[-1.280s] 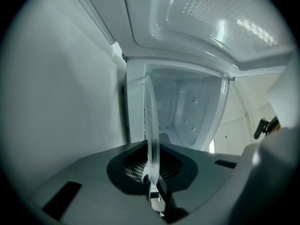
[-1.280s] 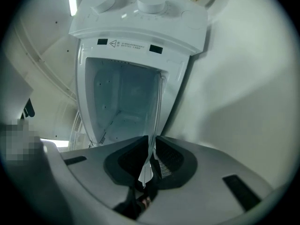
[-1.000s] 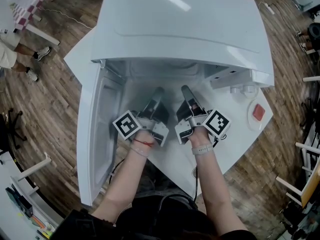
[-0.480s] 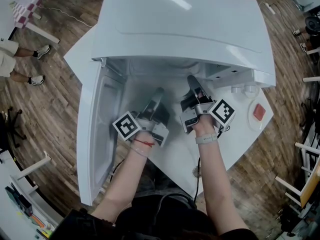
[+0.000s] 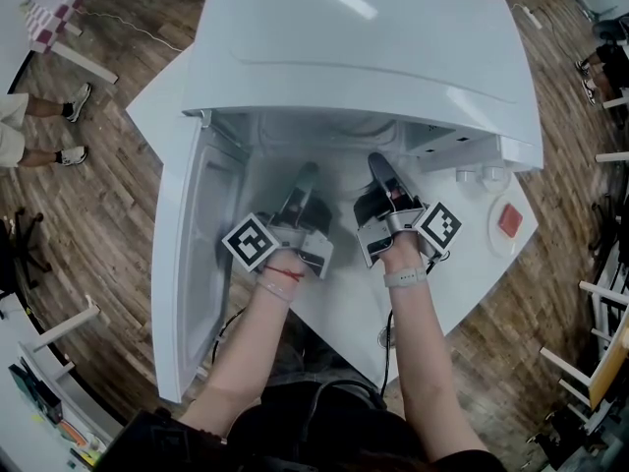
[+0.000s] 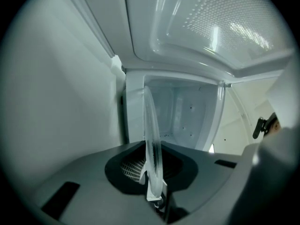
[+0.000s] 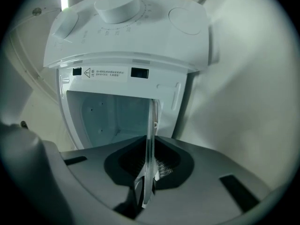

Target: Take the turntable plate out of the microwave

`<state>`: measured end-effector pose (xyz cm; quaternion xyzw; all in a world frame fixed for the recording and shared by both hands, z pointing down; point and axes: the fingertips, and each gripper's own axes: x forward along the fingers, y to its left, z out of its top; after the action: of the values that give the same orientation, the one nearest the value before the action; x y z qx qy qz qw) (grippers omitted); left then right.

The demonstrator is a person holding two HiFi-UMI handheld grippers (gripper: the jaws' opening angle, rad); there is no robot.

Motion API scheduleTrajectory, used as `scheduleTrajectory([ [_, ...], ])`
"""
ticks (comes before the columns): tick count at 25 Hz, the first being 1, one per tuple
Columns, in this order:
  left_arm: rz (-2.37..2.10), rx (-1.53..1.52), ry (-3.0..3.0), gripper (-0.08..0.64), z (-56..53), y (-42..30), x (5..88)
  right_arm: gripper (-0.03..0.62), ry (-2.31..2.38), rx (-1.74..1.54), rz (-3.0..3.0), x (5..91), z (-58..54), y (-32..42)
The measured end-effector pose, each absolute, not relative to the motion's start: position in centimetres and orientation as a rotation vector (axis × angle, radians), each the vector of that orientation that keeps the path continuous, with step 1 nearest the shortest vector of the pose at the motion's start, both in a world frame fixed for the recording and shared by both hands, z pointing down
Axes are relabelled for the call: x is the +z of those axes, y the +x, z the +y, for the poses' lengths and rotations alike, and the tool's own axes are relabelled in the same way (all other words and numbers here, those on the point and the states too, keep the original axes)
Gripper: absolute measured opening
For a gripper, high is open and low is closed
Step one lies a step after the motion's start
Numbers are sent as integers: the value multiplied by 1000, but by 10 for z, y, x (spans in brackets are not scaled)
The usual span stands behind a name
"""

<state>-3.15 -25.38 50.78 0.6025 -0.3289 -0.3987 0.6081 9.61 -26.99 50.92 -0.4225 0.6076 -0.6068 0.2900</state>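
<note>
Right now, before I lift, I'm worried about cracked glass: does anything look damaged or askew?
Nothing stands out. The turntable plate shows no crack or chip; the left claw clamps its rim, and the right claw has just been closing its jaws on it.

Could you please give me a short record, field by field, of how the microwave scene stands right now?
microwave: white, on a white table
door: swung open, at the left of the head view
turntable plate: clear glass, at the cavity mouth, held by both tools
left tool: shut on the plate's rim
right tool: jaws have just been closing, now clamped on the plate's rim
task state: plate gripped, not yet out of the microwave
</note>
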Motion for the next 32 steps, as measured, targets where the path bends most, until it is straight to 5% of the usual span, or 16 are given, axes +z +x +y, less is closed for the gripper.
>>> scheduleTrajectory([
  [32, -798, -959, 1414, 37, -239, -43, 501, 44, -1013, -1529, 1780, 494, -238, 90],
])
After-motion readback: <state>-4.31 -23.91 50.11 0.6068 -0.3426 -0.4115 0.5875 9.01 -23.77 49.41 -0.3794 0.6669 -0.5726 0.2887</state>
